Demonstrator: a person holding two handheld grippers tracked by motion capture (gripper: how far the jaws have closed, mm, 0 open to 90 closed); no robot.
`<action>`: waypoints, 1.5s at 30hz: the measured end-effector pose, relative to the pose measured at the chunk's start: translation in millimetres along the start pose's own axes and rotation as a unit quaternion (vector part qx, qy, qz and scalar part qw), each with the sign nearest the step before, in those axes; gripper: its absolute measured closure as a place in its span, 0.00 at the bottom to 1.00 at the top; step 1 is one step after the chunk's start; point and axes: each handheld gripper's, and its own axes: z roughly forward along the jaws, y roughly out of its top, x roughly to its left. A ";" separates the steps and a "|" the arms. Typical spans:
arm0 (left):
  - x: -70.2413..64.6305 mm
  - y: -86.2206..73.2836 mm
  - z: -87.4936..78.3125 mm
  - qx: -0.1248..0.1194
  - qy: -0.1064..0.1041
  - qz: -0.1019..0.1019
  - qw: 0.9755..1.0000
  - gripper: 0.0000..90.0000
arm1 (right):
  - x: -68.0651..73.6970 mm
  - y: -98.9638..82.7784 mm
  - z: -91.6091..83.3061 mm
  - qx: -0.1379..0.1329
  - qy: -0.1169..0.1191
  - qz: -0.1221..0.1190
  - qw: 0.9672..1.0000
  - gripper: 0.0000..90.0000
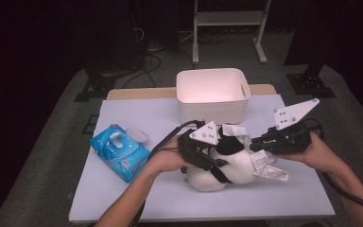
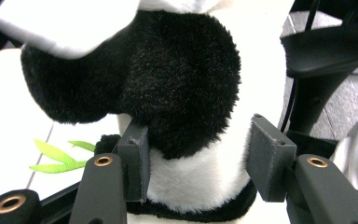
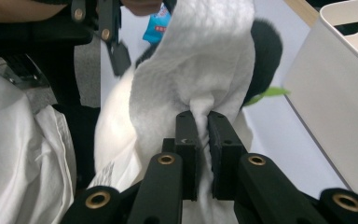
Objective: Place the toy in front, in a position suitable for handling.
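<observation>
A black and white plush panda (image 1: 234, 165) lies on the white table, just in front of the bin. My left gripper (image 1: 217, 163) reaches over it from the left. In the left gripper view its jaws (image 2: 198, 163) straddle the panda (image 2: 168, 84) at a black limb and the white body, with both pads against the fur. From the right, my right gripper (image 1: 254, 143) points at the panda's top. Its jaws (image 3: 204, 126) are shut on a pinched white wet wipe (image 3: 200, 60), which drapes over the panda's black fur (image 3: 265, 51).
A white plastic bin (image 1: 212, 92) stands behind the panda, open and hollow. A blue wipe pack (image 1: 119, 151) lies at the left with a small white oval lid (image 1: 136, 135) beside it. Crumpled white sheets (image 1: 269, 169) lie under my right hand.
</observation>
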 end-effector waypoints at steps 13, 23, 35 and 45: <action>0.6 0.1 14.6 0.010 -0.008 -0.007 1.000 0.53 | -5.1 -15.9 3.8 0.007 -0.007 0.017 1.000 0.92; 2.2 9.7 32.1 0.027 -0.013 -0.009 1.000 0.53 | -5.8 -25.2 0.1 -0.001 -0.027 0.025 0.999 0.92; 1.1 20.5 55.9 0.046 -0.012 -0.001 0.999 0.52 | 1.7 -28.5 -2.9 -0.012 -0.021 0.024 0.999 0.92; 1.6 22.1 67.0 0.051 -0.006 -0.006 0.999 0.42 | -10.0 -59.3 -2.2 -0.013 -0.024 0.064 0.998 0.92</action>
